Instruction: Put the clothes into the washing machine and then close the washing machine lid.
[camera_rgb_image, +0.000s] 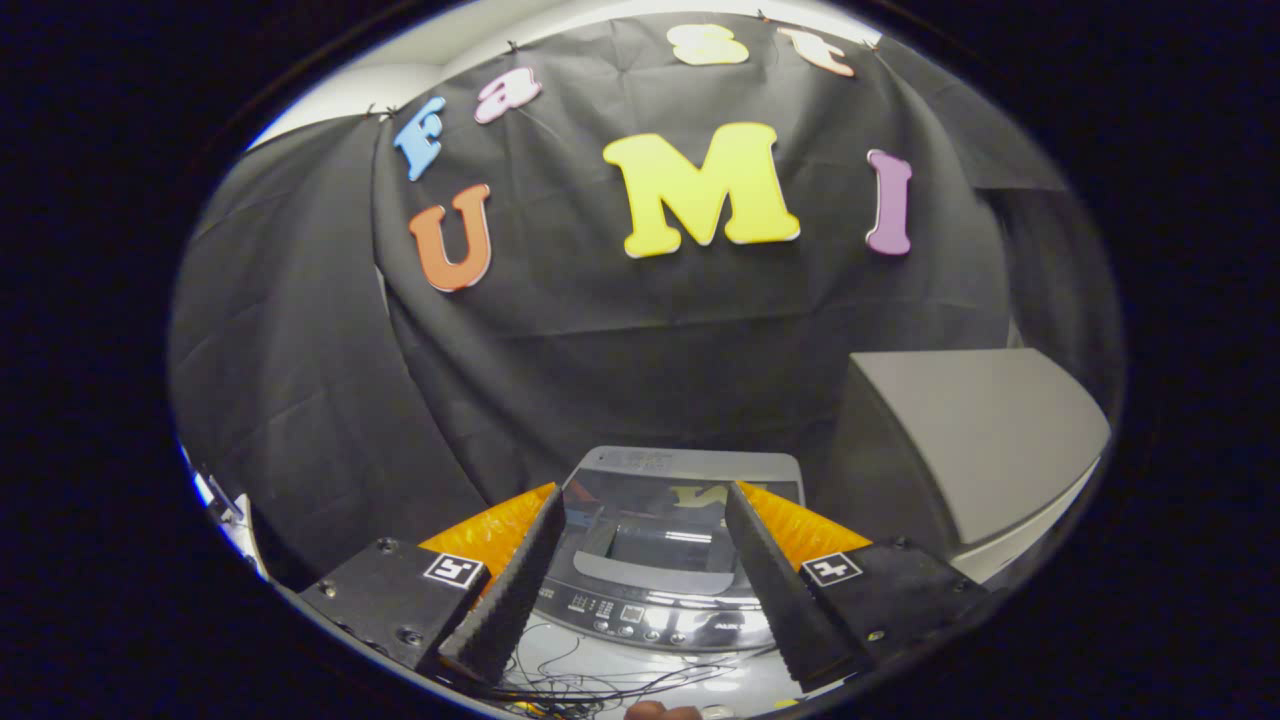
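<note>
A small grey top-loading washing machine (690, 465) stands just ahead of my fingers, against the black cloth wall. Its glass lid (650, 530) lies flat and shut, reflecting the booth. A row of buttons on its control panel (640, 615) runs along the near edge, between my fingers. My gripper (645, 500) hovers above the machine's front, open, with nothing between the fingers. No clothes show on or around the machine.
A grey box-like unit (975, 440) stands to the right of the washer. Thin dark cables (590, 680) trail across the white surface below the control panel. A fingertip (660, 711) shows below the cables.
</note>
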